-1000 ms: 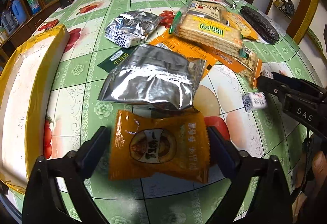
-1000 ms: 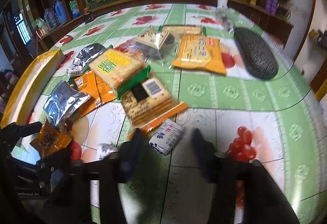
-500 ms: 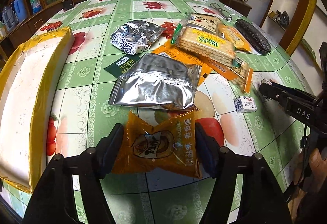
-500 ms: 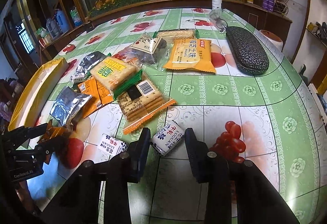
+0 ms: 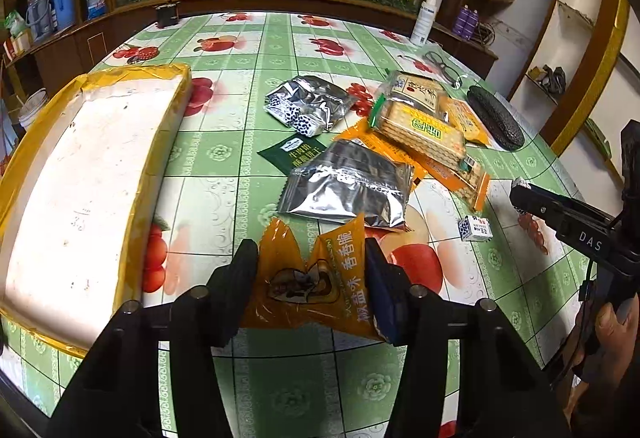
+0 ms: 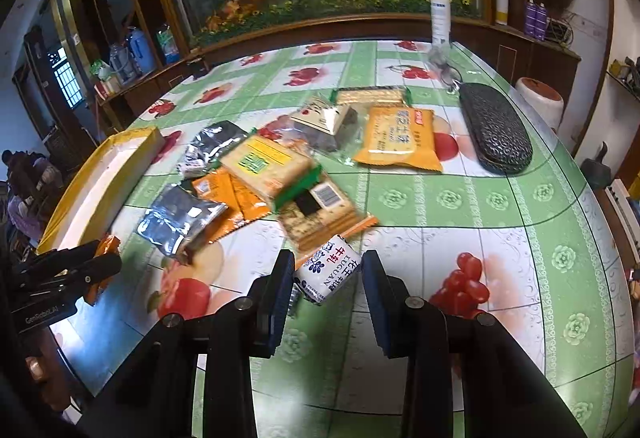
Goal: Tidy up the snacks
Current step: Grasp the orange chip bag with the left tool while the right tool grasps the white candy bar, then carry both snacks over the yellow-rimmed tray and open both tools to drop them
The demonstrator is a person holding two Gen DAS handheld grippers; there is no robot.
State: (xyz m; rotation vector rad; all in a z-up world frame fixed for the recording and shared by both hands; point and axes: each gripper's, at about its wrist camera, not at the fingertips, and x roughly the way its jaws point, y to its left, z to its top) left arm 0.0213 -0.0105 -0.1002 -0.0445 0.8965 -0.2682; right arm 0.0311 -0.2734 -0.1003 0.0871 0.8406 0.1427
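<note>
My left gripper (image 5: 312, 278) is shut on an orange snack packet (image 5: 316, 278), crumpled between the fingers and lifted off the table; it also shows in the right wrist view (image 6: 105, 258). My right gripper (image 6: 326, 278) is shut on a small white-and-blue candy packet (image 6: 326, 272) and holds it above the table. A yellow-rimmed white box (image 5: 76, 190) lies at the left. More snacks lie in a pile: a silver pouch (image 5: 348, 190), a cracker pack (image 5: 420, 130), a second silver pouch (image 5: 308, 104).
A small white candy (image 5: 474, 228) lies alone near the right gripper. A black glasses case (image 6: 494, 126), glasses (image 6: 444, 68) and a spray bottle (image 6: 440, 16) stand at the far right. A wooden ledge with plants borders the table's far side.
My left gripper closed on the orange packet and lifted it, crumpling it. My right gripper closed on the white-and-blue candy packet and raised it. Both views rose.
</note>
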